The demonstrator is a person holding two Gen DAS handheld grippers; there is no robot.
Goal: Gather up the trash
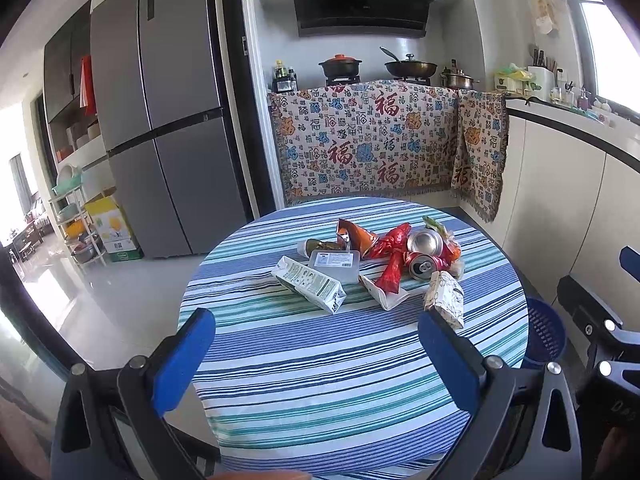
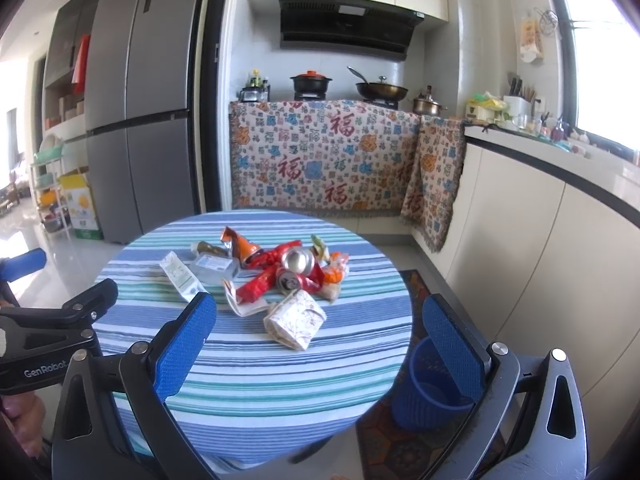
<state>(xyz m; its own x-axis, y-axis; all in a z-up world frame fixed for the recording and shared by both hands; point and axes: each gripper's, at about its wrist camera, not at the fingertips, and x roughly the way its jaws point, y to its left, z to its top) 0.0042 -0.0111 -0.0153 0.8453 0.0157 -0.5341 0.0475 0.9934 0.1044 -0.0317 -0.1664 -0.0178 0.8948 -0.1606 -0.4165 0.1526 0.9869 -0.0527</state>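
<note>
A pile of trash lies on a round table with a striped cloth (image 1: 320, 360) (image 2: 248, 364): a white and green milk carton (image 1: 310, 282) (image 2: 180, 276), a clear plastic box (image 1: 335, 266) (image 2: 214, 266), crushed cans (image 1: 424, 254) (image 2: 296, 268), red wrappers (image 1: 390, 254) (image 2: 260, 284), an orange snack bag (image 1: 356, 236) (image 2: 240, 246) and a floral paper box (image 1: 444, 296) (image 2: 296, 322). My left gripper (image 1: 316, 344) is open and empty, above the table's near edge. My right gripper (image 2: 320, 328) is open and empty, short of the floral box. A blue bin (image 2: 430, 392) (image 1: 544, 334) stands on the floor to the table's right.
A grey fridge (image 1: 160, 120) stands back left, with a shelf cart and cardboard box (image 1: 114, 230) beside it. A cloth-draped stove counter (image 1: 380, 140) is behind the table. White cabinets (image 2: 540, 260) run along the right. A patterned rug (image 2: 408, 440) lies under the bin.
</note>
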